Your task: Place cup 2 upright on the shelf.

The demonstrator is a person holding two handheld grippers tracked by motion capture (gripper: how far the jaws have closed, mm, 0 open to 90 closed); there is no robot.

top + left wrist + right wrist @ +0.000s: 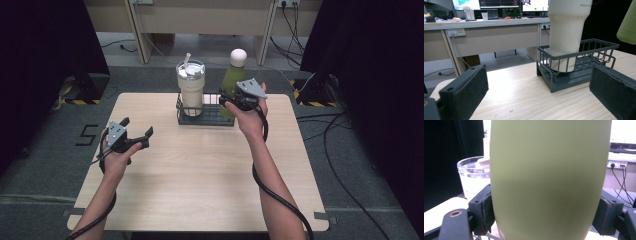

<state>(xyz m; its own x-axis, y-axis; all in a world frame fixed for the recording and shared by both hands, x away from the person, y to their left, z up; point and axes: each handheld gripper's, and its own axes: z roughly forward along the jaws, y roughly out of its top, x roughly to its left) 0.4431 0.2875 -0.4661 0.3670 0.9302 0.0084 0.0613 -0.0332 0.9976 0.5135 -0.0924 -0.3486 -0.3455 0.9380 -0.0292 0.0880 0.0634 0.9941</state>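
Observation:
A dark wire basket [210, 117] [549, 65] stands at the table's far middle. A cream tumbler [191, 90] [566, 32] with a clear lid and straw stands in the basket's left end. My right gripper [227, 102] [546, 215] is shut on a green bottle [233, 76] [549, 177] [627, 25] with a white cap. The bottle is upright over the basket's right end, and its base hangs about level with the rim. The pads [484, 212] press both of its sides. My left gripper [137, 126] [540, 92] is open and holds nothing, low over the table's left side.
The light wooden table [200, 190] is bare in front of the basket. Beyond the far edge stand desk legs, wall sockets and cables on the grey floor. Black curtains hang at both sides.

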